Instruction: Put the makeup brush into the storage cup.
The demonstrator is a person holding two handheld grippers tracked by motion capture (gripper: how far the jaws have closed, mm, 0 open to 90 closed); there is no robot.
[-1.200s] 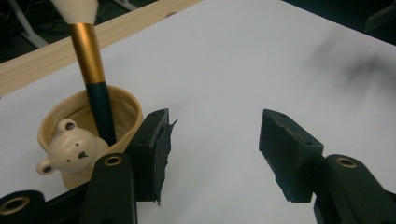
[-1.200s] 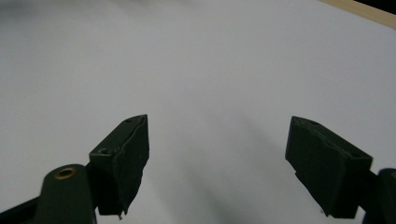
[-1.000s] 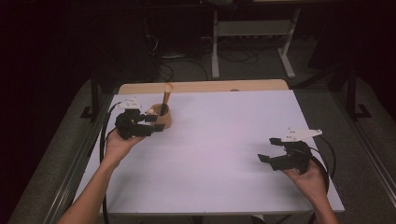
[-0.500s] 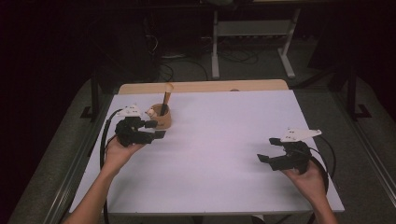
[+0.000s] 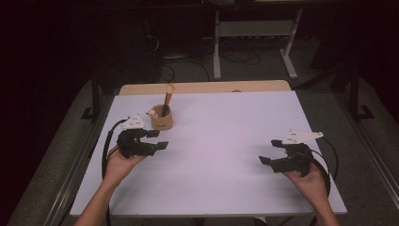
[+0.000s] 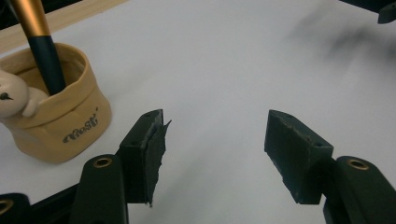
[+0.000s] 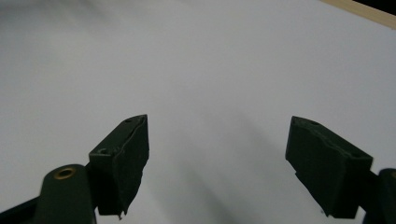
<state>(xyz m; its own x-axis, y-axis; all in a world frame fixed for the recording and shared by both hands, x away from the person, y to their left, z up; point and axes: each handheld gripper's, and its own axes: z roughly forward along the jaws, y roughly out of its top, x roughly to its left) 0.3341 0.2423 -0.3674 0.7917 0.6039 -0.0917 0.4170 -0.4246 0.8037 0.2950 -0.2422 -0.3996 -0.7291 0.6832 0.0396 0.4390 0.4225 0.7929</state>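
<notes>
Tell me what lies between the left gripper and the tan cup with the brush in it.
Nothing: in the high view only bare white table separates the left gripper from the tan cup; the left gripper view shows the same.

Tan fabric-look round cup [image 6: 60, 121] with dark lettering and a cream animal figure [image 6: 16, 95] at the rim; gold-and-dark-teal brush handle [image 6: 39, 44] inside. White bench top [image 5: 226, 141], pale wood edge strip [image 5: 202, 87]. Black tongs [image 5: 159, 139] with white top plates.

The white rectangular surface [image 5: 226, 141] had a pale wooden strip [image 5: 207, 87] along its far edge. Beyond it the room lay dark; black cables [image 5: 188, 66] trailed over grey floor [image 5: 263, 70] beside a white metal-legged stand [image 5: 256, 37].
</notes>
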